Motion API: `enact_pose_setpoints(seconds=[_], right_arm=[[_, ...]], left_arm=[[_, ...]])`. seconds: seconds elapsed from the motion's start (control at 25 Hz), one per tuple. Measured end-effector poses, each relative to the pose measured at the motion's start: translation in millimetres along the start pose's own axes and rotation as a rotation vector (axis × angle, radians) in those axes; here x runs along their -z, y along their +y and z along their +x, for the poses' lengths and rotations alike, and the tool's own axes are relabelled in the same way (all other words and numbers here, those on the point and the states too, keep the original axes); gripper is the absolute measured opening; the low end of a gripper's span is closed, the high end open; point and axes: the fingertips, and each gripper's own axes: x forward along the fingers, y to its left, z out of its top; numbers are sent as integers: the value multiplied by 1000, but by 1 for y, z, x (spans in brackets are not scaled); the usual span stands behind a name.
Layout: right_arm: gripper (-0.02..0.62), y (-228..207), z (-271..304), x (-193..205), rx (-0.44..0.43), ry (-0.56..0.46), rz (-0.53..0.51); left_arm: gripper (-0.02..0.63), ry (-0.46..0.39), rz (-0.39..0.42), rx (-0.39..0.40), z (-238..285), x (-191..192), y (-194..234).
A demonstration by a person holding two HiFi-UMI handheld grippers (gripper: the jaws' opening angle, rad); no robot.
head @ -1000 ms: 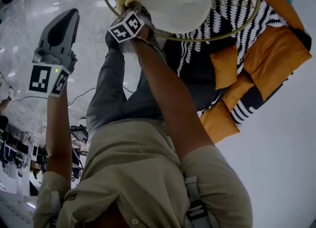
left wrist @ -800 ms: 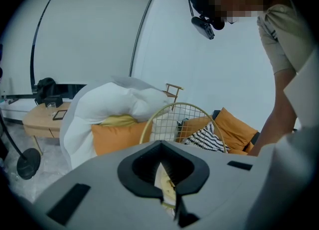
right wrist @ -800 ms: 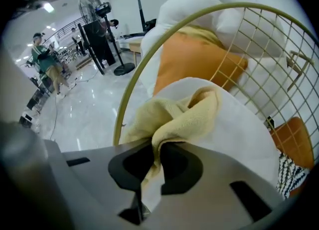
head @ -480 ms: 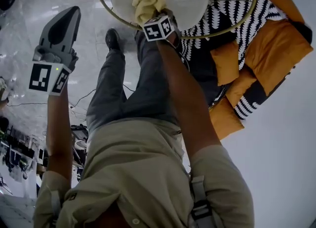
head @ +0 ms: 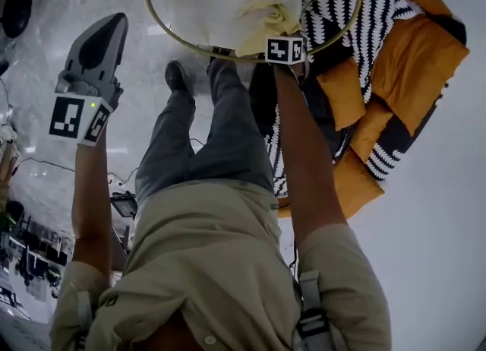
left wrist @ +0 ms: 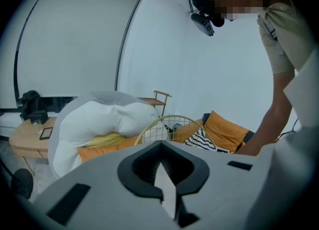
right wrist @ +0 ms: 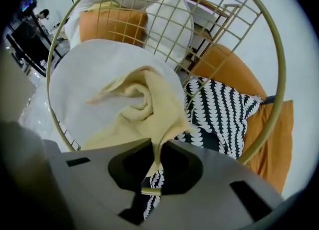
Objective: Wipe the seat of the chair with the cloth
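A round chair with a gold wire frame point(head: 345, 26) has a white seat point(head: 205, 4) point(right wrist: 84, 84). A crumpled pale yellow cloth point(head: 266, 26) point(right wrist: 144, 104) lies on the seat's right part, near the rim. My right gripper point(head: 285, 42) point(right wrist: 155, 162) is shut on the cloth's near edge and holds it against the seat. My left gripper point(head: 102, 45) point(left wrist: 160, 172) hangs in the air to the left of the chair, away from it, jaws together with nothing between them.
Orange cushions point(head: 414, 76) and a black-and-white patterned cushion point(head: 380, 15) lie right of the chair. A white and orange beanbag point(left wrist: 99, 119) and a low wooden table point(left wrist: 27, 137) stand beyond. The person's legs and shoe point(head: 178, 76) stand just before the chair on a glossy floor.
My right gripper has dragged the cloth across the seat from its left side to its right side. The left gripper has stayed about where it was.
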Motion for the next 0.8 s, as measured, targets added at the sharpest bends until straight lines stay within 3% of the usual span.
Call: enact_pose_setpoints(seconds=[0.44, 0.8], right_arm=[[40, -14, -145, -29, 2, -266, 86], [40, -38, -332, -46, 18, -657, 132]], left_arm=[[15, -105, 92, 6, -78, -85, -21], [15, -216, 138, -6, -183, -131, -37]])
